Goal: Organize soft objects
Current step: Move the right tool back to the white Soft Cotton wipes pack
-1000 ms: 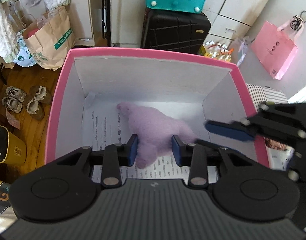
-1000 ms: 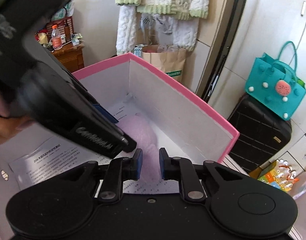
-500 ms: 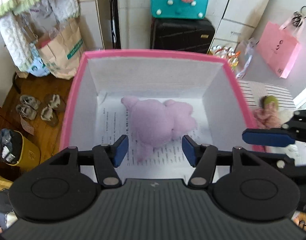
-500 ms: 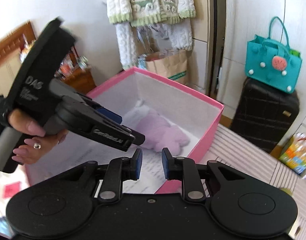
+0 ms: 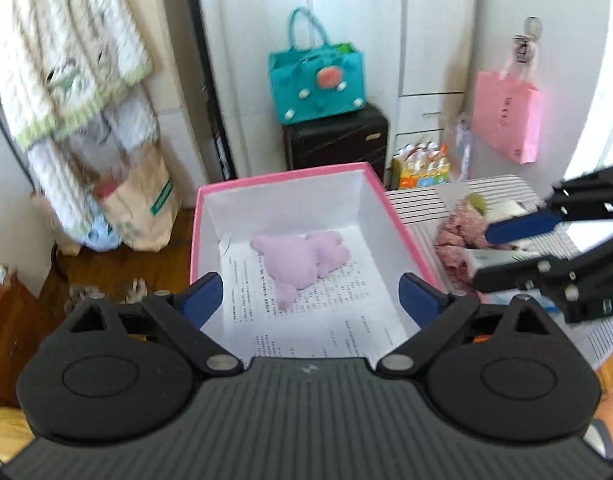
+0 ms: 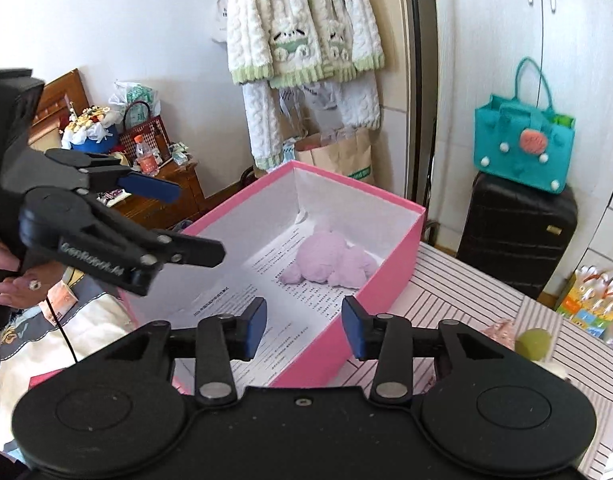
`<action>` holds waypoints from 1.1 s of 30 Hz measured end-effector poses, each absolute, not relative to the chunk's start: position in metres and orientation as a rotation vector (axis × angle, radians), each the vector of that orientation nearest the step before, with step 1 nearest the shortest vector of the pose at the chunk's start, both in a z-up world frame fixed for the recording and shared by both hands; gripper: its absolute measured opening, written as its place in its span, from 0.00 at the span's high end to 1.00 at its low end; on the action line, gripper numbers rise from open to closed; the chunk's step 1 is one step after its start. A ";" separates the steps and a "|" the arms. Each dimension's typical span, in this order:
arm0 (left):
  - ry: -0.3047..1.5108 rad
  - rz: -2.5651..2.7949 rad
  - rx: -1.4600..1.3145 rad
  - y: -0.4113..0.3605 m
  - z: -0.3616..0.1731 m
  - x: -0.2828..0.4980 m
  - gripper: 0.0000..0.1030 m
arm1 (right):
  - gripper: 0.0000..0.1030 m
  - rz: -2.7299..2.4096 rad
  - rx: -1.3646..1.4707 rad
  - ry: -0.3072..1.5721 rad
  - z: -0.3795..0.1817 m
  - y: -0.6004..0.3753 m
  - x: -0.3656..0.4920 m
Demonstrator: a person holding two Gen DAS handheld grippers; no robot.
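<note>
A purple plush toy (image 5: pixel 300 258) lies on printed paper inside the pink box (image 5: pixel 284 178); it also shows in the right wrist view (image 6: pixel 330 258), inside the box (image 6: pixel 380 256). My left gripper (image 5: pixel 310 300) is open and empty, held above the box's near end. My right gripper (image 6: pixel 304 320) is open and empty above the box's right wall. A pink soft toy with a green ball (image 5: pixel 460 228) lies on the striped table right of the box, and shows at the right wrist view's edge (image 6: pixel 532 342).
The striped table (image 6: pixel 462 308) holds the box. A black suitcase (image 5: pixel 336 138) with a teal bag (image 5: pixel 316 82) stands behind. A brown paper bag (image 5: pixel 140 200), hanging white clothes (image 6: pixel 302 24) and a pink bag (image 5: pixel 506 116) are around.
Both grippers have pulled up and back from the box and opened wider. The purple plush stays in the box. The right gripper has moved toward the table side.
</note>
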State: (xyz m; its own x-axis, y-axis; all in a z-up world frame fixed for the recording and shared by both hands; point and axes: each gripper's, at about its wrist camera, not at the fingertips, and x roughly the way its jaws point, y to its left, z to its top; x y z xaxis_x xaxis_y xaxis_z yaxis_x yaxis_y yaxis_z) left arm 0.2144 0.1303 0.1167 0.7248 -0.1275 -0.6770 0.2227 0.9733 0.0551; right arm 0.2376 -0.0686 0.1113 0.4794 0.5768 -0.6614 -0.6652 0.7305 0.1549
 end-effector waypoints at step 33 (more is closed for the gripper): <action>0.587 -0.355 0.135 0.046 0.048 0.121 0.06 | 0.22 0.575 -0.120 0.551 0.093 -0.181 0.094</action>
State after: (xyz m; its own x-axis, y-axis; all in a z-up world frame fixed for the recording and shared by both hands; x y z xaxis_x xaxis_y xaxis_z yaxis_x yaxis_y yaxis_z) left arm 0.1212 0.0456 0.0484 0.7741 -0.2887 -0.5634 0.3647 0.9308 0.0242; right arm 0.0939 -0.1809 0.0935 0.6992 0.4838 -0.5263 -0.5463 0.8365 0.0431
